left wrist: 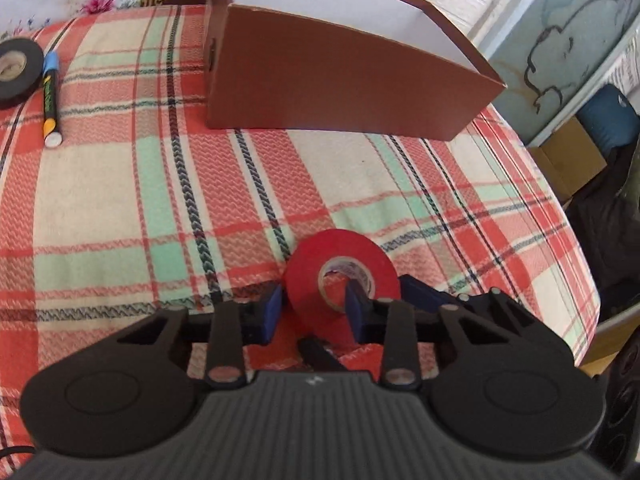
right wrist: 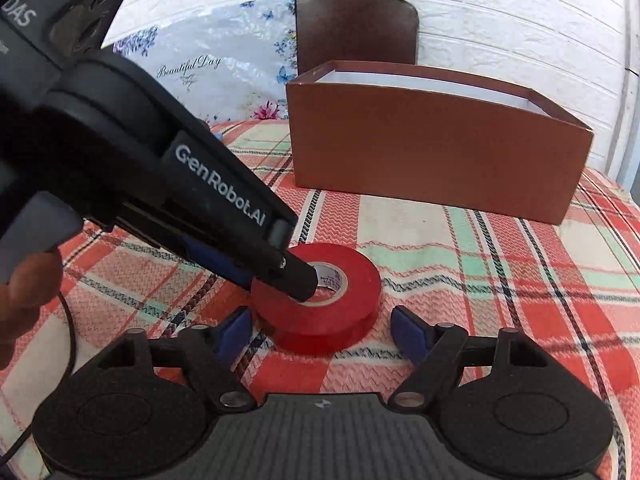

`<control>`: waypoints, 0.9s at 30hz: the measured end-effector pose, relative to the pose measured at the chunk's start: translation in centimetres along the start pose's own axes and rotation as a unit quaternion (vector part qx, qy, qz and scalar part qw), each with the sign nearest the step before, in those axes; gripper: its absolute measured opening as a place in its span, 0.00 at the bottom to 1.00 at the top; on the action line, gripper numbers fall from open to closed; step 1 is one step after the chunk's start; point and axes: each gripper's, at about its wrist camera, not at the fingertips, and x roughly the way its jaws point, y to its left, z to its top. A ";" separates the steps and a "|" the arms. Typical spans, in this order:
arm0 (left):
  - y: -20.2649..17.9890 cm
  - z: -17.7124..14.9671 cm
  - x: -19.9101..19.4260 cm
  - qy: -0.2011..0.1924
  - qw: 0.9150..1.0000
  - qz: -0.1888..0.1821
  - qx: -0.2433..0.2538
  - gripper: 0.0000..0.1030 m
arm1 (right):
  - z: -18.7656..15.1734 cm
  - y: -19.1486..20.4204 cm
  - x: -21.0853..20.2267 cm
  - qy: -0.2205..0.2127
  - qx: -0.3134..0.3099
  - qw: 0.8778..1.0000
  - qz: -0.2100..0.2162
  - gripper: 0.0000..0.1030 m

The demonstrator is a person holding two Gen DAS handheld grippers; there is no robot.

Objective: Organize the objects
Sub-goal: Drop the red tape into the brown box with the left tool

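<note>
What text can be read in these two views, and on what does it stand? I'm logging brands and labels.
"GenRobot.AI": side of the left gripper.
"DAS", cut off by the frame edge: dark device at top left.
"Beautiful Day": floral sheet behind the table.
Print inside the red tape core: too small.
Marker label: blurred.

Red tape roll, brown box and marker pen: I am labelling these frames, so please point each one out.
red tape roll [right wrist: 320, 312]: right wrist view, on its outer red side wall.
brown box [left wrist: 332, 80]: left wrist view, on its near outer wall.
marker pen [left wrist: 50, 98]: left wrist view, on the middle of its barrel.
</note>
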 end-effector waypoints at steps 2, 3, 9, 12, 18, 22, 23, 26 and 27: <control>0.6 0.0 -0.1 -0.002 1.000 -0.008 -0.019 0.30 | 0.1 0.3 0.4 -0.003 -0.017 1.000 -0.001 0.68; 0.5 0.0 -0.1 -0.005 1.000 -0.006 -0.023 0.29 | 0.1 0.5 0.4 -0.006 -0.023 1.000 -0.002 0.68; -2.7 2.9 -5.3 -0.091 0.995 -0.001 0.042 0.25 | 2.6 0.0 -2.3 -0.117 -0.011 0.993 -0.021 0.68; -4.1 6.4 -7.4 -0.143 0.987 0.007 0.068 0.25 | 6.3 -0.7 -2.2 -0.177 -0.022 0.983 -0.039 0.68; -3.6 13.5 -6.0 -0.174 0.981 0.033 0.078 0.25 | 12.5 -2.5 2.6 -0.206 -0.023 0.977 -0.042 0.68; -2.5 16.9 -2.8 -0.168 0.981 0.055 0.075 0.26 | 14.5 -3.3 7.4 -0.193 -0.022 0.980 -0.052 0.70; -2.3 17.2 -2.0 -0.171 0.980 0.070 0.075 0.28 | 14.7 -3.4 8.5 -0.188 -0.029 0.980 -0.053 0.77; -1.6 17.6 0.0 -0.157 0.979 0.116 0.062 0.37 | 15.1 -3.6 10.5 -0.170 -0.035 0.982 -0.072 0.73; -1.2 17.5 -0.1 -0.153 0.981 0.105 0.051 0.38 | 15.0 -3.7 10.2 -0.173 -0.028 0.982 -0.070 0.73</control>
